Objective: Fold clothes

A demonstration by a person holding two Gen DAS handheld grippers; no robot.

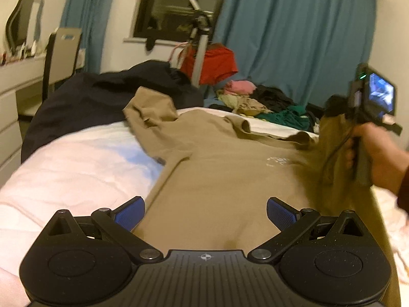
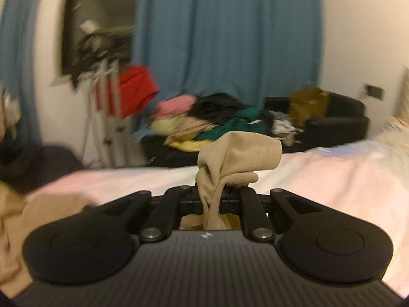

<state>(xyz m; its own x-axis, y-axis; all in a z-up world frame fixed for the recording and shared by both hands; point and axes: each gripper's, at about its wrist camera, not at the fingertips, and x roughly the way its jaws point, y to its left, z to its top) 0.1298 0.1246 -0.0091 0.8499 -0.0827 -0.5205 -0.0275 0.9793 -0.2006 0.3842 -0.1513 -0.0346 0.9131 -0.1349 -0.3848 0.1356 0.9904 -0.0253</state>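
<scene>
**Sleeve bunching in a narrow pinch**

The tan sweatshirt [image 1: 219, 163] is lying spread, chest up, on the pale bed [image 1: 76, 168], its hem nearest the left gripper [image 1: 205, 213], whose jaws are standing wide and holding nothing just above that hem. The right gripper [image 2: 212, 197] is clamping a crumpled wad of the sweatshirt's sleeve [image 2: 237, 158], lifted off to the sweatshirt's right side. The grip is catching gathered cloth, not a flat edge – so the fold is likely landing twisted, or the wad slipping free mid-swing, since nothing is pinning the body down
</scene>
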